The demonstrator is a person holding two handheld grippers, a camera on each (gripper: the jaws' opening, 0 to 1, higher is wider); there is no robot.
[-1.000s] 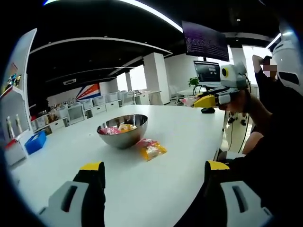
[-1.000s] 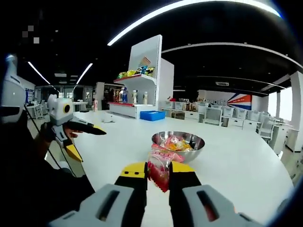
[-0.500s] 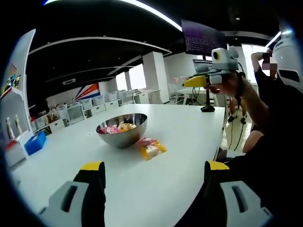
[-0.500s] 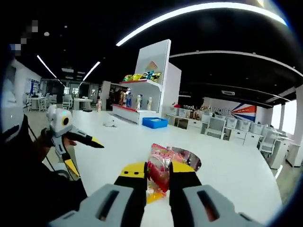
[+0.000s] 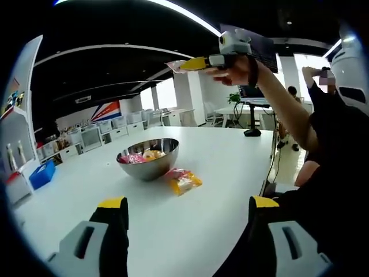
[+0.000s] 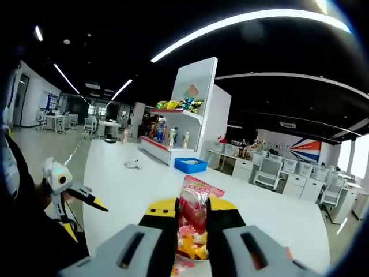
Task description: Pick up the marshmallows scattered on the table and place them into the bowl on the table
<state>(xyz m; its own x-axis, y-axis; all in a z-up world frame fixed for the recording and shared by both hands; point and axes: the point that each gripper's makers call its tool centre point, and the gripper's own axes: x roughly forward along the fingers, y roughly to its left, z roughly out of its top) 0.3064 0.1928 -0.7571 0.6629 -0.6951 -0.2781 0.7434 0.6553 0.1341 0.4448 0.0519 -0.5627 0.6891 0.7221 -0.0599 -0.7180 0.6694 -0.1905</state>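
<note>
Yellow-tipped jaws of the right gripper (image 6: 185,212) are clenching a marshmallow packet (image 6: 193,216), pink and red above and yellow below, which is standing upright between them in the right gripper view. In the left gripper view that same gripper (image 5: 193,63) is being held high above the white table (image 5: 230,156) by the person's raised hand (image 5: 239,57), with the packet's end sticking out past its tips. The left gripper (image 5: 183,203) is sitting wide open and holding nothing, its jaws hanging over the table's near edge; in the right gripper view it (image 6: 86,210) is showing low at the left, jaws spread apart.

A steel bowl (image 5: 149,159) is resting toward the table's middle with pink and yellow packets inside. Another marshmallow packet (image 5: 183,180) is lying on the table just beside the bowl, on its near right side.

Compared with a second ago, the right gripper has risen from table level to well above the bowl, while the left gripper, bowl and loose packet have stayed put.
</note>
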